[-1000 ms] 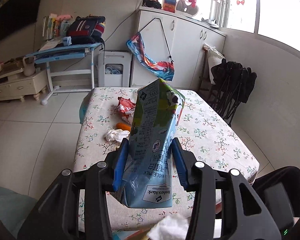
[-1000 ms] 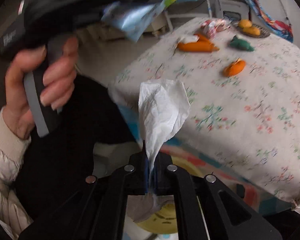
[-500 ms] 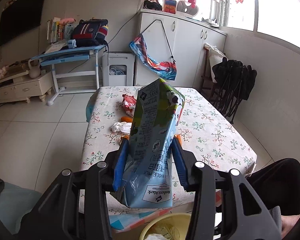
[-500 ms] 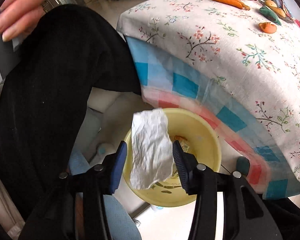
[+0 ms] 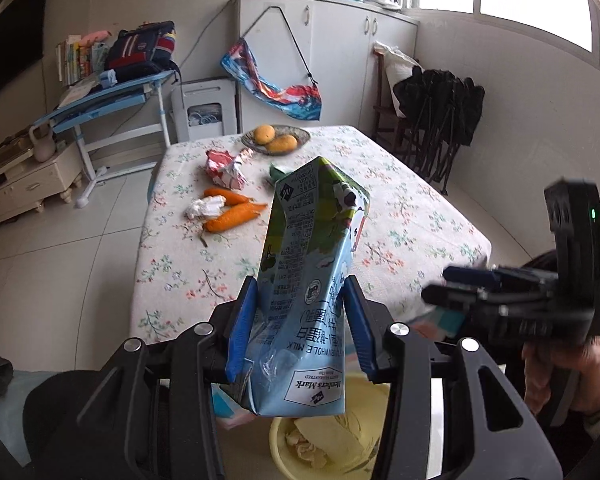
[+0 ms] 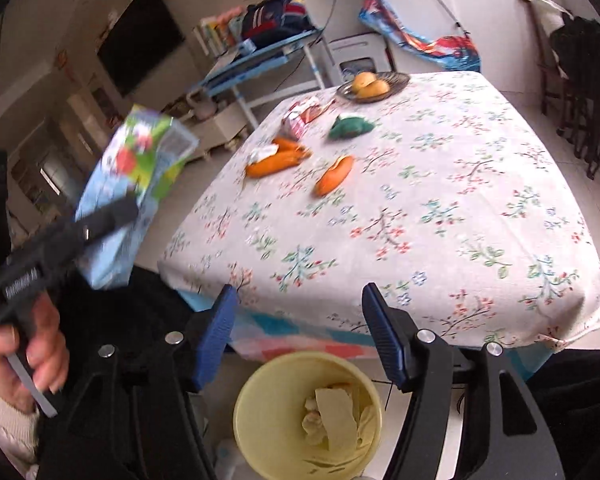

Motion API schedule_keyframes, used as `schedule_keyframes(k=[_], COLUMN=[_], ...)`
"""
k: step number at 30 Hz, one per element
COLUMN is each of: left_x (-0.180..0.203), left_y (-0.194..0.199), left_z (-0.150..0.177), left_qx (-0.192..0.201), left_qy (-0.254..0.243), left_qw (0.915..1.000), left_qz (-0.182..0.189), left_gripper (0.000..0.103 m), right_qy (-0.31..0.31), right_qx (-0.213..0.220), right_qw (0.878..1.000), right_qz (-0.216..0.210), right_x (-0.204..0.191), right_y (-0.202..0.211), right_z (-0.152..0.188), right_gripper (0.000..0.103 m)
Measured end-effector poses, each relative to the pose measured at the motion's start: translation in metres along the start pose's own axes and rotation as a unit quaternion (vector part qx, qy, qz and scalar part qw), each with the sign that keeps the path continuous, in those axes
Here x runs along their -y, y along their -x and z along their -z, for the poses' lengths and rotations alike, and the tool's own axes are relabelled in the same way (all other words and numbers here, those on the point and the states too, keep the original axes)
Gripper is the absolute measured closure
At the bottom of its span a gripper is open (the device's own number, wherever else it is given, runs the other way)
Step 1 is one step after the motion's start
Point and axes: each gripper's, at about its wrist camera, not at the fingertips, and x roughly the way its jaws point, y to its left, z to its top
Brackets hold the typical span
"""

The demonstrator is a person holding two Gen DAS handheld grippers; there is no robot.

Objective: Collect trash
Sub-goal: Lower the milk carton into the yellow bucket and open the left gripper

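My left gripper [image 5: 298, 330] is shut on a crumpled blue-green milk carton [image 5: 306, 280], held upright above a yellow bin [image 5: 284, 446] on the floor. The same carton [image 6: 134, 184] shows blurred at the left of the right wrist view. My right gripper [image 6: 300, 338] hangs over the yellow bin [image 6: 260, 436]; its jaws are opening with nothing between them. White tissue [image 6: 336, 420] lies inside the bin. On the floral table [image 5: 400, 220] a crumpled white tissue [image 5: 206, 206] and a red-white wrapper [image 5: 224, 168] remain.
Carrots [image 5: 236, 214] lie beside the tissue, another carrot [image 6: 334, 174] and a green vegetable [image 6: 350, 128] nearby. A plate of yellow fruit [image 5: 276, 138] stands at the far end. Folded black chairs [image 5: 436, 120] lean at the right wall. A hand [image 6: 32, 344] grips the left tool.
My right gripper let go of the white tissue, which dropped into the yellow bin, and its jaws spread wider. The left gripper carried the carton over toward the bin.
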Motion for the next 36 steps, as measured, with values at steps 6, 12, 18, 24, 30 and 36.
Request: schedule_keyframes(k=[6,12,18,24,30,36], left_x=[0.032,0.054,0.055,0.043,0.021,0.004], left_y=[-0.022,-0.036,-0.038,-0.025,-0.003,0.019], left_z=[0.039,0.069,0.081,0.07,0.044,0.027], left_qx=[-0.09,-0.164,-0.19,-0.157,-0.058,0.014], left_qy=[-0.062,-0.111,-0.123,-0.108,-0.053,-0.007], left_qw=[0.9936,0.9792,0.9731,0.9814,0.996,0.9961], left_qz=[0.028,0.045,0.043,0.024,-0.042,-0.087], left_gripper=[0.061,0.06,0.059,0.048,0.036,0.027], right_qy=[-0.057,-0.073,-0.071,-0.066,-0.059,-0.02], right_qx=[0.048,0.057,0.058,0.059,0.064,0.073], right_qw=[0.997,0.996,0.996,0.996,0.996,0.997], right_qz=[0.005,0.002,0.003,0.005,0.012,0.03], right_x=[0.023,0.027,0.025,0.023,0.023,0.009], right_y=[0.019,0.022,0.024,0.025,0.024,0.024], right_z=[-0.008,-0.007,-0.002,0.001,0.0,0.001], right_gripper=[0.04,0.039,0.039,0.039,0.039,0.039])
